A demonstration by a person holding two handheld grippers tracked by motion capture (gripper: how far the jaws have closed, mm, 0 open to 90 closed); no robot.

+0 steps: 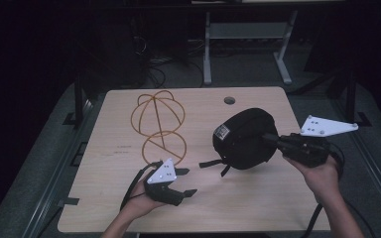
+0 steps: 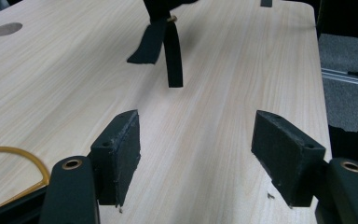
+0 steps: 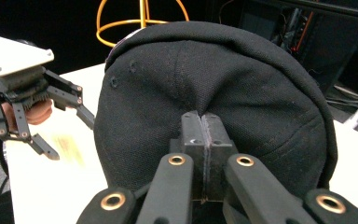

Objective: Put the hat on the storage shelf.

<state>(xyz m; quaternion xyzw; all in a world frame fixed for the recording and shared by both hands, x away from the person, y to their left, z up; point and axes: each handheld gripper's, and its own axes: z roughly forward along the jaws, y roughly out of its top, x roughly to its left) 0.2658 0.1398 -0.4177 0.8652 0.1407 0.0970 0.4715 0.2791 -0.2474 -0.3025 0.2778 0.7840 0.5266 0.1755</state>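
A black cap (image 1: pixel 245 139) hangs just above the right half of the wooden table (image 1: pixel 258 203). My right gripper (image 1: pixel 270 136) comes in from the right and is shut on it. In the right gripper view the pads (image 3: pixel 201 135) pinch the crown fabric of the cap (image 3: pixel 214 84). The cap's back straps (image 2: pixel 163 42) dangle over the wood. My left gripper (image 1: pixel 186 182) rests low near the front left, open, with nothing between its pads (image 2: pixel 121 154). A yellow wire hat frame (image 1: pixel 159 126) stands beyond it on the table's left half.
A round cable hole (image 1: pixel 229 100) sits near the table's far edge. A grey metal stand (image 1: pixel 248 29) and cables are on the dark floor behind the table. Bare wood (image 2: pixel 205 93) lies between the left gripper and the cap.
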